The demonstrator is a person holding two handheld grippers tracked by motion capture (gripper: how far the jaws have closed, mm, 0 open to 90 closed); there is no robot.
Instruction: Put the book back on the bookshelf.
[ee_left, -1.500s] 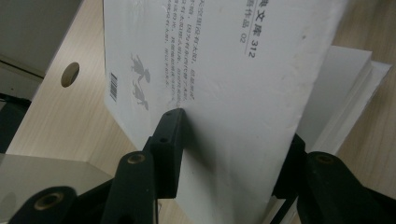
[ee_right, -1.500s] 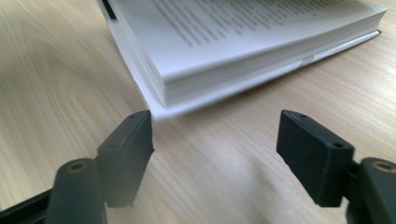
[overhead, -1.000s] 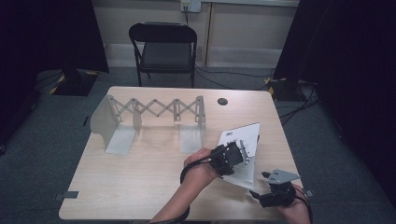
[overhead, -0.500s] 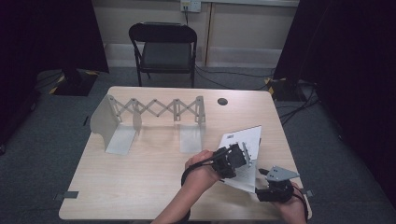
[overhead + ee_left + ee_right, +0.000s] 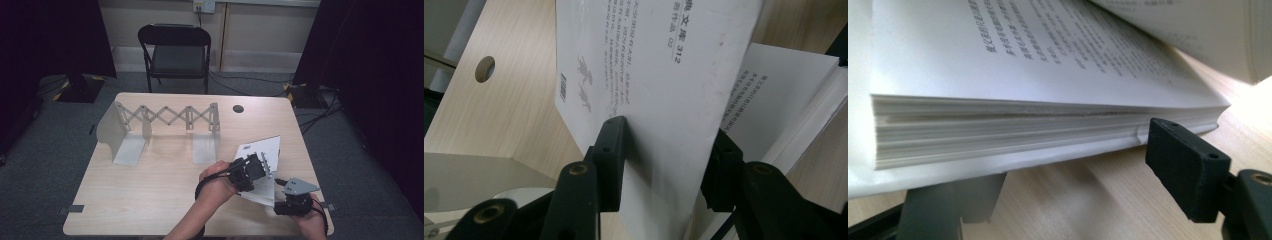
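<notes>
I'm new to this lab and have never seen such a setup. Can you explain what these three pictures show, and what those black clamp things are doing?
A person sits at a wooden table, holding a hand-operated two-jaw gripper in each hand. One picture looks down from above; the other two come from cameras riding on the grippers. On the table lie an open book and an expandable metal book rack. The left gripper is clamped on the book's raised cover. The right gripper sits at the page block's edge; its jaws have just closed somewhat.

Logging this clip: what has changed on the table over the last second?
The right gripper slid in toward the book and its jaws have just been closing, the page block between them. The left gripper stays clamped on the lifted cover. The folding rack has not moved.
</notes>
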